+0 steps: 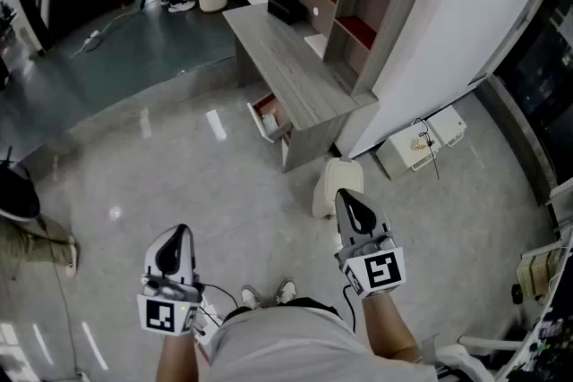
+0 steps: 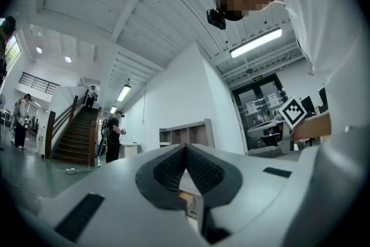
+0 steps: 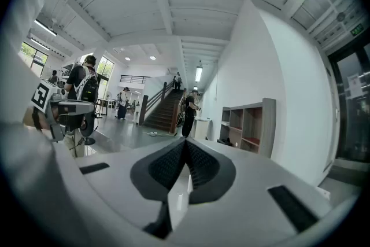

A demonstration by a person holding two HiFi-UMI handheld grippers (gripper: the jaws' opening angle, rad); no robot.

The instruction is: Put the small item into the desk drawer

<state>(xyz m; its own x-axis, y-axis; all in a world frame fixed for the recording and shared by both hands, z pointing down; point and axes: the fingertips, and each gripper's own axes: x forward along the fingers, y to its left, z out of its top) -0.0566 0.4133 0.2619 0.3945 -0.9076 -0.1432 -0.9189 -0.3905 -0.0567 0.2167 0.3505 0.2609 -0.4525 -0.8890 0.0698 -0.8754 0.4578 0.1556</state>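
- Well ahead of both grippers, across open floor, stands the desk. Its tabletop runs away from them.
- The desk drawer is pulled out on the side of the desk's near end. It is the nearest part of the desk, and it lies ahead of and between the two grippers.
- The left gripper is held out in front of the person's waist and points roughly level. Its jaws are closed tip to tip with nothing between them.
- The right gripper is likewise closed and empty and points toward the desk. A pale rounded object sits on the floor just beyond its tips.
- Neither gripper holds the small item. Far beyond the drawer, a black object and a flat white piece lie on the tabletop beside the shelf unit. From this far off I cannot tell which of them is the task's item.
- The step in hand looks like the approach:
  - Walk up until the tabletop is within easy reach, steering the right gripper clear of the pale rounded object.
  - Spread the jaws before reaching the item, not at the moment of contact.
  - Pick it up with one gripper and keep the other free to draw the drawer out further, since it seems only partly open.
  - Lower the item into the drawer instead of dropping it from above.
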